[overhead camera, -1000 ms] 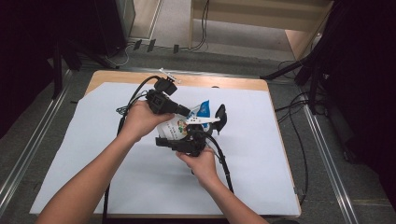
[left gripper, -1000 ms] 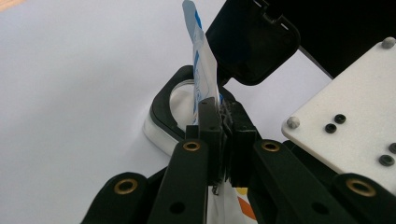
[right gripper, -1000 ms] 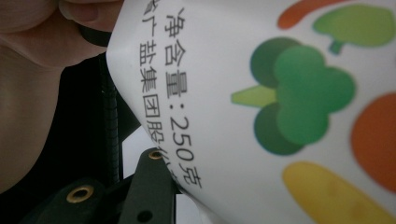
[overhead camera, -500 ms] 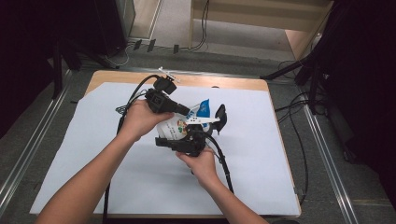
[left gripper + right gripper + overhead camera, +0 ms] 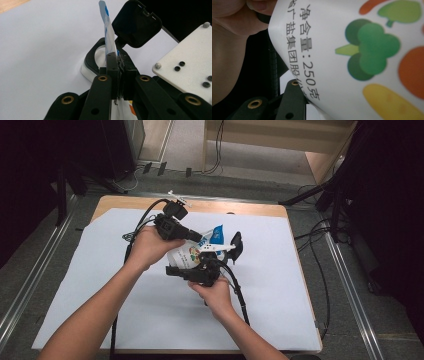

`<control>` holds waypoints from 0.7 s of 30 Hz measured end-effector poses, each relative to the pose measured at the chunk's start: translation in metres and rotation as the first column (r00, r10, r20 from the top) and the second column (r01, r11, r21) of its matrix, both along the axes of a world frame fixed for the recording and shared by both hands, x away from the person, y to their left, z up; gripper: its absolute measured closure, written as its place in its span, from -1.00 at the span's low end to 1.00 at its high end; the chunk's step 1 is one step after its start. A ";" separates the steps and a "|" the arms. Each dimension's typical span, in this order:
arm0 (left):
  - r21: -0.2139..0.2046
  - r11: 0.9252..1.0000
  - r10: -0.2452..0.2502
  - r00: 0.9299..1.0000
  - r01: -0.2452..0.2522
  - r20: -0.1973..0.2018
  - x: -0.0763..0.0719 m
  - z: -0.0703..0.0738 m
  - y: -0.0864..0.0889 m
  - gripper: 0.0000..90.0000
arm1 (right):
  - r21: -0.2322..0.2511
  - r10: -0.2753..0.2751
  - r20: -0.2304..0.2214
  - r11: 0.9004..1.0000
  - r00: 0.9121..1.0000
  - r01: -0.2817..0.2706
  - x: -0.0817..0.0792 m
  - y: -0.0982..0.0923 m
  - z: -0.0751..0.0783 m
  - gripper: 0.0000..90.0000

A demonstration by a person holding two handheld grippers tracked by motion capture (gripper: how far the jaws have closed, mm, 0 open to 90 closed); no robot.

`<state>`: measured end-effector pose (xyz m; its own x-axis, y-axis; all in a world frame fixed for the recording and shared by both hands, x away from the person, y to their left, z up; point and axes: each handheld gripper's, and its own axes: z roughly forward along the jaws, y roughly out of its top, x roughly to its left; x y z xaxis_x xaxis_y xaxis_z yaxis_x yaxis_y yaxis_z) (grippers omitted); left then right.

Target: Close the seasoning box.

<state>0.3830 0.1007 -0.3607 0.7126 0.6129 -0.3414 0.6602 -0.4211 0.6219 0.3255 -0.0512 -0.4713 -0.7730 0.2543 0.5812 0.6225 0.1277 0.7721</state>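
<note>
A: What words can you read?

B: There is black Chinese writing on the white bag (image 5: 352, 62). One line reads 净含量:250克.

A: So the number is 250?

B: Yes, 250, near the bottom of that line.

A: Is there more writing?

B: A second line runs just to the left of it. I can read 广盐集团股 there. The rest goes behind a black jaw of the right gripper (image 5: 294, 100).

A: Anything else on the bag?

B: To the right of the words are pictures, not letters: a green broccoli, something orange, something yellow.

A: And in the high view?

B: The bag (image 5: 192, 255) is too small to read there.
</note>
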 end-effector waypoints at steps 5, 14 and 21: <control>0.017 1.000 -0.001 1.000 0.001 0.005 0.001 -0.003 -0.002 0.96 | 0.007 0.004 -0.010 1.000 1.000 -0.004 0.002 0.000 -0.001 0.57; 0.014 1.000 0.003 1.000 -0.003 -0.001 0.001 -0.006 -0.003 0.96 | 0.016 0.004 -0.016 1.000 1.000 -0.004 0.004 0.000 -0.001 0.57; 0.009 1.000 0.002 1.000 -0.002 -0.007 0.000 -0.007 -0.004 0.96 | 0.014 0.003 -0.014 1.000 1.000 -0.003 0.003 0.000 -0.001 0.57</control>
